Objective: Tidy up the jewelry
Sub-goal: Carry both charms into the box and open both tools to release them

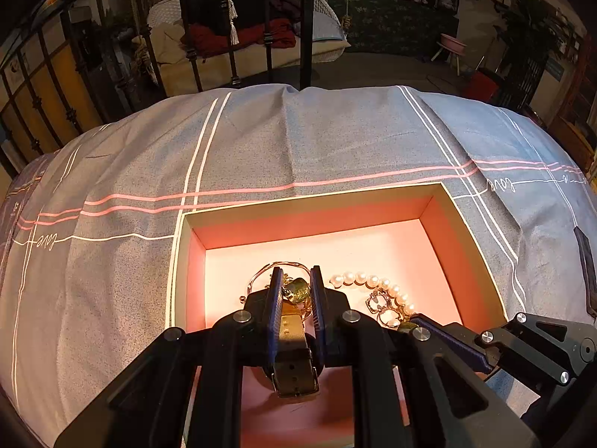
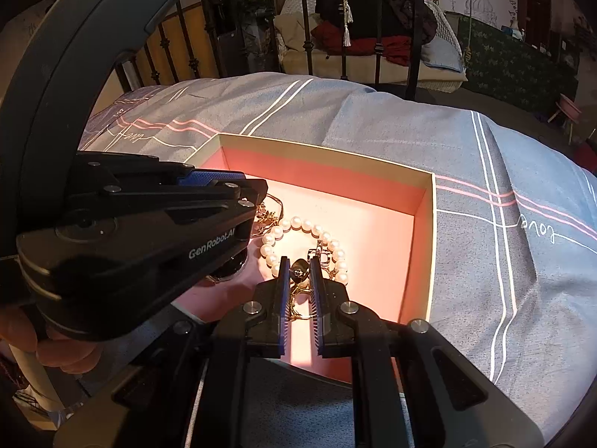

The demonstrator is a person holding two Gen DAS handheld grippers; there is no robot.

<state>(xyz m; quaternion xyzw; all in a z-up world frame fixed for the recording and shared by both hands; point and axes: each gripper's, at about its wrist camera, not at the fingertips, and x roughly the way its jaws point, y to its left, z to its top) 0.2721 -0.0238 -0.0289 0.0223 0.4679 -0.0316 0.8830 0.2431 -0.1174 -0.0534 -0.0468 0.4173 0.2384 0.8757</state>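
Note:
An open box (image 1: 474,246) with a pink inside lies on a grey bedcover; it also shows in the right wrist view (image 2: 429,224). In it lie a pearl bracelet (image 1: 373,282) (image 2: 294,224), a thin gold bangle (image 1: 261,272) and crystal earrings (image 1: 384,310). My left gripper (image 1: 294,280) is shut on a watch (image 1: 294,358) with a gold strap and greenish face, held over the box floor. My right gripper (image 2: 298,268) is closed on a small dark heart pendant (image 2: 299,270) on a gold chain, just above the pearls. The left gripper (image 2: 257,194) reaches in from the left.
The grey bedcover (image 1: 298,142) with white and pink stripes lies all around the box. A black iron bed rail (image 1: 306,26) stands beyond the far edge. A dark flat object (image 1: 585,265) lies on the cover at the right.

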